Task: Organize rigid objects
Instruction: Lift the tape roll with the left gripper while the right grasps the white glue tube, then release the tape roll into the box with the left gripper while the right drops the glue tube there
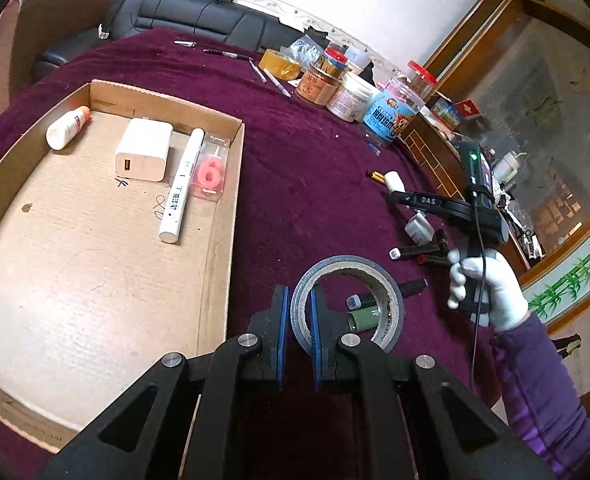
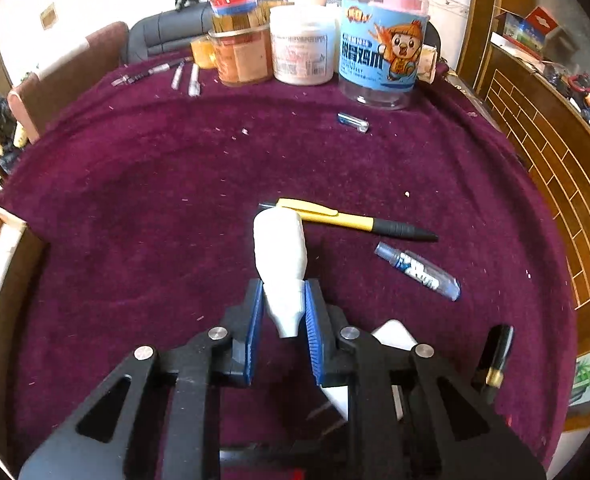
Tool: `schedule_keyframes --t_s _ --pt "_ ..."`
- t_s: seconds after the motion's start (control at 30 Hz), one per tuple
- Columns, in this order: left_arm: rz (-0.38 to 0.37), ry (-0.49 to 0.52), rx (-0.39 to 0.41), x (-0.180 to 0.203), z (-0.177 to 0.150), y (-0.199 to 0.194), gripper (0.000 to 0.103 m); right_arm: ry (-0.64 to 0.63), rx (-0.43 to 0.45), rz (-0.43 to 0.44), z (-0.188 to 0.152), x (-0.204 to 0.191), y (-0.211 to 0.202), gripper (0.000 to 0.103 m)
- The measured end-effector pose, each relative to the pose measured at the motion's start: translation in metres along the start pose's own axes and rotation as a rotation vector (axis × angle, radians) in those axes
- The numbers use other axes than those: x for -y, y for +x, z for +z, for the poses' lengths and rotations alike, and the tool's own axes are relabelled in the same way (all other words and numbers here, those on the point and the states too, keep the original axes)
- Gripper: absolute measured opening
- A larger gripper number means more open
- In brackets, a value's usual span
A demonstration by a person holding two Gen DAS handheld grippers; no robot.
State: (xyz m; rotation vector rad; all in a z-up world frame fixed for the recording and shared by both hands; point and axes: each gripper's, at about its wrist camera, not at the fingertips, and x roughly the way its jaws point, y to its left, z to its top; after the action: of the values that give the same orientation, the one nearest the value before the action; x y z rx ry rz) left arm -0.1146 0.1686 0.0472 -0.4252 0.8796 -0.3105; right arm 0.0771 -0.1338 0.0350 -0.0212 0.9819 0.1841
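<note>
so right now my left claw [image 1: 298, 322] is pinching the wall of a grey tape roll [image 1: 349, 304], one pad inside the hole and one outside. the roll sits just beside the near right corner of the cardboard tray [image 1: 231, 216], over a couple of markers [image 1: 365, 312] on the purple table [image 1: 303, 168]. tape rolls are stiff and light-ish, so gripping the wall like this seems fine, though i'd guess it can swing on the pads if i move fast.

my right claw [image 2: 283, 312] is clamped on a small white bottle [image 2: 281, 256], pads squeezing the lower, tapering part near the nozzle end while the fat body sticks out ahead, touching the yellow pen [image 2: 335, 218]. that's the iffy grip imo: smooth plastic and a tapered section, so it could squirt forward out of the pads. looks light and rigid, not fragile. if i were redoing it i'd grab the wider straight body instead.

the tray already holds a white charger [image 1: 145, 150], a long white pen-like tube [image 1: 181, 188], a pink packaged thing [image 1: 213, 172] and another small white bottle with an orange cap [image 1: 67, 128], with plenty of bare cardboard left. a clear little spray tube [image 2: 419, 270] and a black cylinder with a gold band [image 2: 495, 360] are still lying out on the cloth.
</note>
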Motion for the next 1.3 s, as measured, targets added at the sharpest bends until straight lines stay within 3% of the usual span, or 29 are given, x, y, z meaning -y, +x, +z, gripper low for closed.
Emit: schedule_keyframes --t_s 0.5,1.1,1.23,1.3 --pt "-0.023 0.035 0.038 0.017 -0.014 -0.026 0.008 -0.024 0.067 0.207 -0.045 -0.052 -0.072 0.018" --pt "-0.030 0.007 0.041 -0.006 -0.010 -0.028 0.008 -0.066 0.059 0.342 -0.059 -0.110 -0.075 0.018" --pt "-0.002 -0.017 0.078 -0.026 0.008 -0.041 0.008 -0.067 0.057 0.371 -0.058 -0.120 -0.076 0.018" --pt "0.056 -0.017 0.107 -0.042 0.020 -0.051 0.008 -0.068 0.060 0.393 -0.057 -0.124 -0.079 0.018"
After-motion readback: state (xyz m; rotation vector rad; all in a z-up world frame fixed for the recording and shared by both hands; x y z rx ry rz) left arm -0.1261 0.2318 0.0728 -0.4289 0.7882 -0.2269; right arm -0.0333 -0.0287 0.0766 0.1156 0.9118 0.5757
